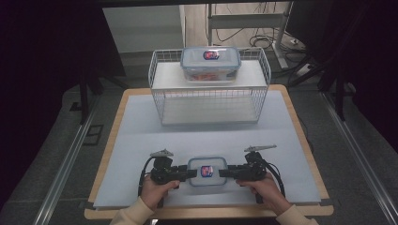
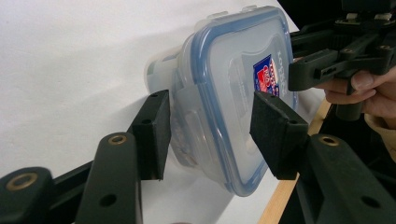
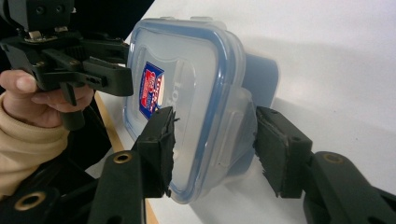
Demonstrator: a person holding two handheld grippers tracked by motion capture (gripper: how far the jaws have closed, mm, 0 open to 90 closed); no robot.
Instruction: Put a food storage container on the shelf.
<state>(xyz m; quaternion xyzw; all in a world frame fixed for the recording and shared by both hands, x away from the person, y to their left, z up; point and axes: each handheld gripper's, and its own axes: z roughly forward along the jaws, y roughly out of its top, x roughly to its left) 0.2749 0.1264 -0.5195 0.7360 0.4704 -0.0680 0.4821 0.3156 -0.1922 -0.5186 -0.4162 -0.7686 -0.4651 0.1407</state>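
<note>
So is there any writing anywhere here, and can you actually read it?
Sticker on the near box lid: red and blue print, too blurred to read.
Raised letters beside that sticker: too blurred to read.
Sticker on the far box on the wire rack: too small to read.
</note>
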